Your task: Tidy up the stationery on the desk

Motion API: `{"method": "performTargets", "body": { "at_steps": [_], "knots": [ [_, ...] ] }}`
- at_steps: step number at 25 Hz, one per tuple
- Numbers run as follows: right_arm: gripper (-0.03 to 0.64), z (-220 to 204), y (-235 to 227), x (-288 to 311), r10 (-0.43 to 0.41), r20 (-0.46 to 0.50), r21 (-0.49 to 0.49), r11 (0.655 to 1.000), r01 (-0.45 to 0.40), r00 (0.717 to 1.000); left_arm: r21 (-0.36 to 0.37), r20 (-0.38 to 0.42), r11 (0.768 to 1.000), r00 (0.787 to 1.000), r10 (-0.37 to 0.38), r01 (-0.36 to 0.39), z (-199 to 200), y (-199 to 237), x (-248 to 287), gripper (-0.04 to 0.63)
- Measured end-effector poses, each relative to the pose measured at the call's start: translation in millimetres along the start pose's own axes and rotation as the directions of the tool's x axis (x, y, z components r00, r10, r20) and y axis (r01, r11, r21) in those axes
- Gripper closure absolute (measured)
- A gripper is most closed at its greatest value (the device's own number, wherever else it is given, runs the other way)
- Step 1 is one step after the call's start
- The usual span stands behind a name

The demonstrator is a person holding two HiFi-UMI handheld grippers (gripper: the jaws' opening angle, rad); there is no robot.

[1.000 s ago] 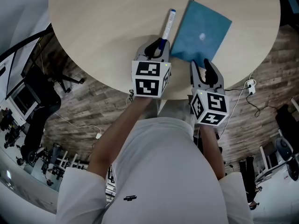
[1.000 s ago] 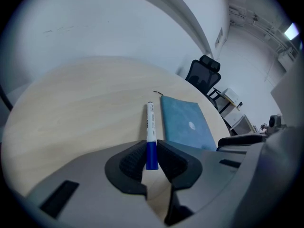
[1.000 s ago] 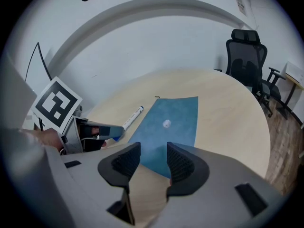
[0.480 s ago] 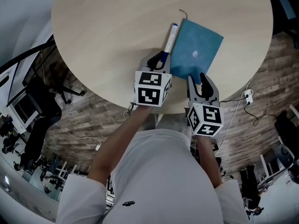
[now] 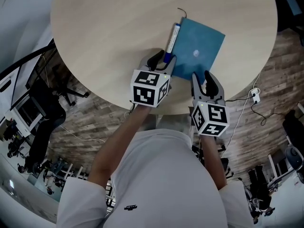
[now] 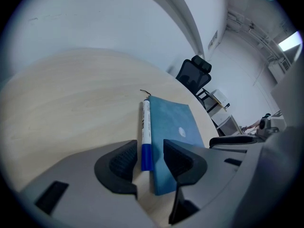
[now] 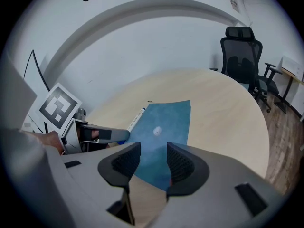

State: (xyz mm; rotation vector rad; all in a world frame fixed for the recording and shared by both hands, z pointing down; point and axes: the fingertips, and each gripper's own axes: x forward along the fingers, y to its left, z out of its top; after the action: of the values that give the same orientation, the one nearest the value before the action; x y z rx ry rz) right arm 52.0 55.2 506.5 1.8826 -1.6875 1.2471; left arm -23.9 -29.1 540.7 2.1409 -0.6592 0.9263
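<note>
Round pale wood desk (image 5: 104,27), bare except for two items on the near-right part.

Blue notebook (image 5: 197,46): lies flat and closed, skewed, near corner close to the desk's near edge. It looks thin, light and soft-covered, so it'll likely flex if lifted by one corner. No purchase from above. Best bet is to take the near edge, or drag it out over the desk edge first. The cover looks matte, so decent friction.

Marker pen (image 5: 171,38): touching the notebook's left edge, parallel to it, blue cap end near, white barrel pointing far. Light, stiff, round and smooth, so I expect it to roll or squirt out if pinched off-centre. Grip square across the barrel.

Left claw (image 5: 161,58): spread, straddling the pen's cap end, and pads not visibly pressing it.

Right claw (image 5: 202,77): spread, over the notebook's near edge, pinching nothing.

Thin dark cord (image 5: 181,11) sticks out at the notebook's far corner, likely a bookmark. Don't snag it.
</note>
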Motion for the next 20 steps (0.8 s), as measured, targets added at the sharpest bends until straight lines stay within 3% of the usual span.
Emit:
{"method": "performTargets", "body": {
  "at_steps": [12, 15, 20],
  "knots": [
    [0.431, 27, 11, -71, -0.055, 0.116, 0.059, 0.997, 0.049, 0.992, 0.034, 0.040, 0.997, 0.996, -0.073, 0.072, 7, -43, -77, 0.422],
    [0.512, 40, 23, -105, -0.069, 0.170, 0.029, 0.997, 0.065, 0.983, 0.045, 0.084, 0.993, 0.990, -0.116, 0.113, 10, -66, -117, 0.480],
    [0.529, 47, 41, -160, -0.087, 0.244, 0.006, 0.996, 0.089, 0.966, 0.096, 0.146, 0.989, 0.982, -0.123, 0.109, 13, -95, -170, 0.535]
  ]
}}
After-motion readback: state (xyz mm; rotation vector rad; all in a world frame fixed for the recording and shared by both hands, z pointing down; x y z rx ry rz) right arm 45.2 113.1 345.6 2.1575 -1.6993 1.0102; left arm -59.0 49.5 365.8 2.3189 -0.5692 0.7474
